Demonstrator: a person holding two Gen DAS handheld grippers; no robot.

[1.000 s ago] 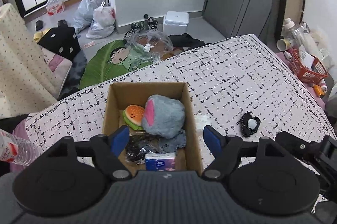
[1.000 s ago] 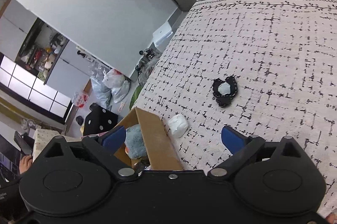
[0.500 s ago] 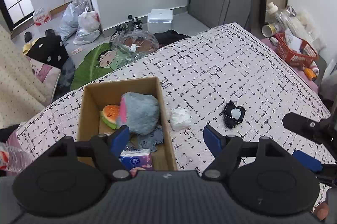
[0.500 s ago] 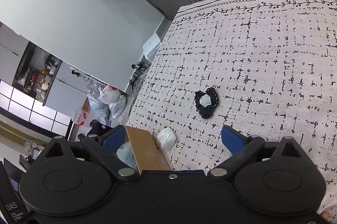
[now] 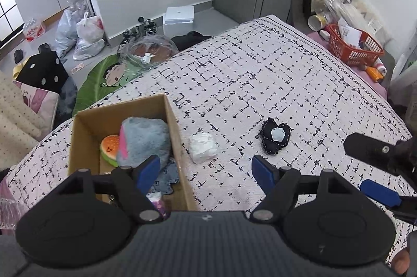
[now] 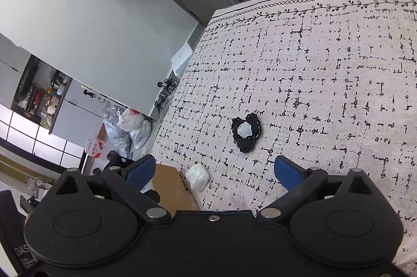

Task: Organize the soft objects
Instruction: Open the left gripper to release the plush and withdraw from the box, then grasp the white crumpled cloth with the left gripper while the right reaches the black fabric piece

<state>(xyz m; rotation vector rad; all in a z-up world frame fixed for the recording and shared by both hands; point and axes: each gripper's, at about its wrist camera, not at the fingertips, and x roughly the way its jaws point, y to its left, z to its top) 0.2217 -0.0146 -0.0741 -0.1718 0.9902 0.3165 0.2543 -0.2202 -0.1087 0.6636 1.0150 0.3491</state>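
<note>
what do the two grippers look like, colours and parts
Both match: the left gripper and right gripper have matte black bodies, two round black discs, angled black linkages with silver pivot bolts, and blue fingertips. The left's housing is ribbed; no cables or sleeves show.

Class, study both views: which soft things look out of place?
Two lie loose on the bedspread outside the cardboard box: a white bundle beside its wall and a black heart-shaped piece farther right. The other soft toys are boxed.
</note>
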